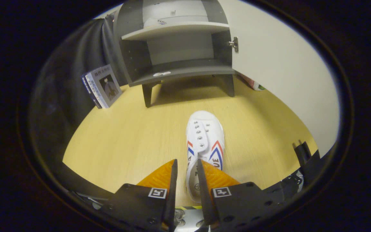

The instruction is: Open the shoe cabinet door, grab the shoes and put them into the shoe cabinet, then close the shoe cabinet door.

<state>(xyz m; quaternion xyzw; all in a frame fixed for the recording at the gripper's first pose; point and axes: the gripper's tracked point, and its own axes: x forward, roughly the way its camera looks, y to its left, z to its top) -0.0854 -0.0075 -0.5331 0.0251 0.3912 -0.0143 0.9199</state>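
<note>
gripping stage now; gripper (185, 169) fingers stand a narrow gap apart around the side wall at the heel of the white shoe (204, 138), which lies on the wooden floor (124, 145) pointing at the shoe cabinet (175, 48); can't tell if both pads press yet; cabinet door (279, 71) already swung open; next: confirm the pinch, lift, carry forward onto the lower shelf (185, 69).

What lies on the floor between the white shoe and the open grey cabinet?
In the gripper view, only bare wooden floor separates the white canvas shoe, gripped by the hand-held gripper, from the grey shoe cabinet.
</note>
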